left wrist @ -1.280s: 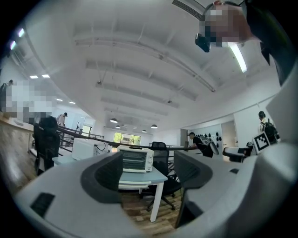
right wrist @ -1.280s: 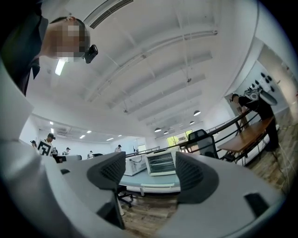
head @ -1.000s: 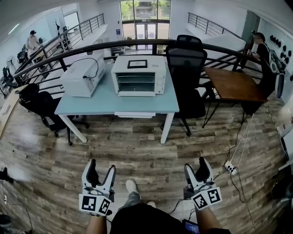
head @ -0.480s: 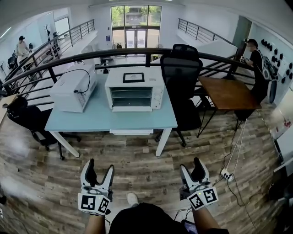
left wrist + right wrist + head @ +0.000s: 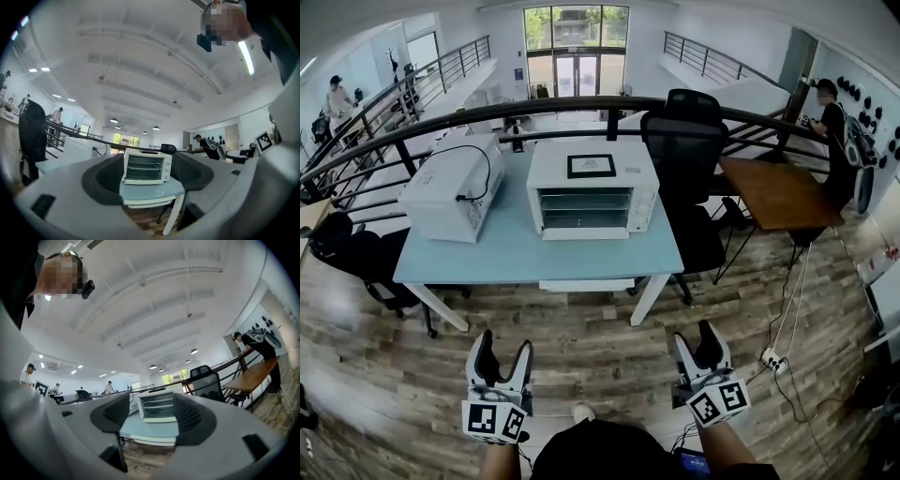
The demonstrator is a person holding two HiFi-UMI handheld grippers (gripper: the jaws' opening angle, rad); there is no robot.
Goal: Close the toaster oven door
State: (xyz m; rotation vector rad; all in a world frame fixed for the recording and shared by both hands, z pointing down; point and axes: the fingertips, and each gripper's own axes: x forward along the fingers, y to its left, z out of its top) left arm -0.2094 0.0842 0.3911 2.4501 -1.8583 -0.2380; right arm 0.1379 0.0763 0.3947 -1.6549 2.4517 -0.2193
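Still on approach: stepped nearer to the light-blue table (image 5: 506, 258) than 1 second earlier, with the toaster oven (image 5: 592, 197) now larger and more central in the head view. Found the oven standing on the table toward its right end, just beside 1 other white appliance (image 5: 450, 192), with the door (image 5: 586, 233) hinged down and lying forward at the front, racks on show. Carried the left gripper (image 5: 504, 343) low and level over the wood floor (image 5: 581, 328), spread wide, with nothing between the jaws. Carried the right gripper (image 5: 696, 336) likewise, with jaws just closing a little yet plainly parted and empty. Kept both tools well apart from the door. Judged no closing begun, needing more approach before getting a jaw under the door's front edge to swing it up.
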